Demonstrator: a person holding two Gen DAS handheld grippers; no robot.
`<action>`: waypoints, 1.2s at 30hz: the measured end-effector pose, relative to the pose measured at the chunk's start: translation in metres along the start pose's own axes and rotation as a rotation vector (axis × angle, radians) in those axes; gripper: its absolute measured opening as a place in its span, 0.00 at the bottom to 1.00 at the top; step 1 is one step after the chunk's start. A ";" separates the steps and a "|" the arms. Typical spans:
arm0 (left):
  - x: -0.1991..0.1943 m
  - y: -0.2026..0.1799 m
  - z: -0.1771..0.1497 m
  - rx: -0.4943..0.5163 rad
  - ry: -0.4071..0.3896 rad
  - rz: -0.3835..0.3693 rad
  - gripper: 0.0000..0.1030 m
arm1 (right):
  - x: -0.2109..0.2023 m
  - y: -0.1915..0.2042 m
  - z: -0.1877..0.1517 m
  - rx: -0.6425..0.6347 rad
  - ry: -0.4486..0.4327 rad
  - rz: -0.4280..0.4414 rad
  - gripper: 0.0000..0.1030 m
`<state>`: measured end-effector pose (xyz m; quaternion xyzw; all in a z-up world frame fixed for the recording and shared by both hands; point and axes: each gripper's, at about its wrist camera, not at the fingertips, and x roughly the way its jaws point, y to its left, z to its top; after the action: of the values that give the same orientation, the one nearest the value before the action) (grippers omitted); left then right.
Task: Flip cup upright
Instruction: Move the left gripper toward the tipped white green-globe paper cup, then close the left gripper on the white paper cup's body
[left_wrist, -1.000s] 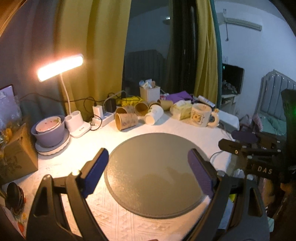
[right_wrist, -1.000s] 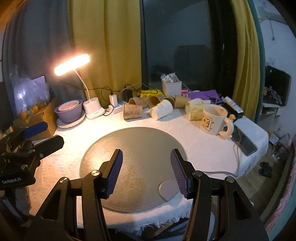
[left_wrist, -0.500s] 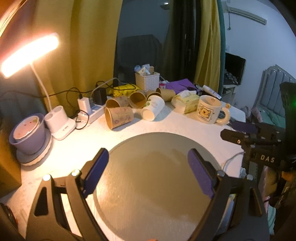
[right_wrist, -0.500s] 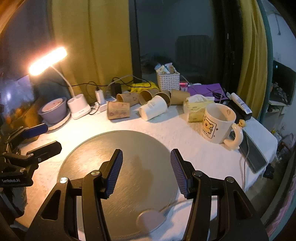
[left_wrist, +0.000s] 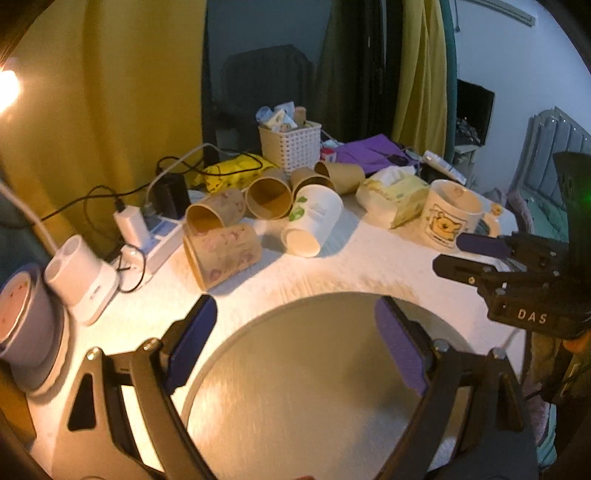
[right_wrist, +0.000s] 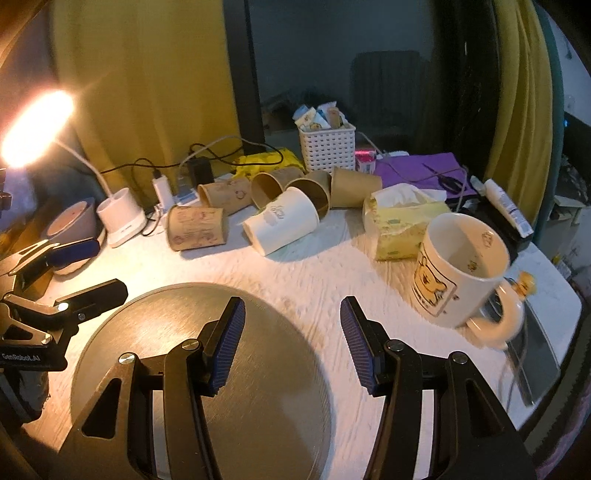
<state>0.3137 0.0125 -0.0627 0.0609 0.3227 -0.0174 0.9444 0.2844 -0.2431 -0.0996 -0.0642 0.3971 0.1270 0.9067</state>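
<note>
White paper cup (right_wrist: 282, 220), on its side at far centre: light, crushable, grip mid-wall gently; left gripper (left_wrist: 295, 328) and right gripper (right_wrist: 291, 345) both spread, empty.

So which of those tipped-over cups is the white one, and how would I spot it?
Find the white lattice basket at the back of the table, then drop to the cluster of paper cups lying on their sides in front of it. The white paper cup lies nearest the tissue pack; its neighbours are all brown.
</note>
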 end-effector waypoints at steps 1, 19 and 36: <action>0.007 0.000 0.003 0.004 0.004 0.001 0.86 | 0.008 -0.002 0.003 0.000 0.006 0.003 0.55; 0.136 -0.007 0.057 0.077 0.078 -0.056 0.85 | 0.089 -0.036 0.038 -0.043 0.041 0.046 0.43; 0.192 -0.020 0.067 0.145 0.185 -0.086 0.60 | 0.093 -0.037 0.034 -0.104 0.045 -0.006 0.43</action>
<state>0.5052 -0.0146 -0.1299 0.1164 0.4086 -0.0752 0.9021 0.3793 -0.2541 -0.1451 -0.1151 0.4100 0.1430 0.8934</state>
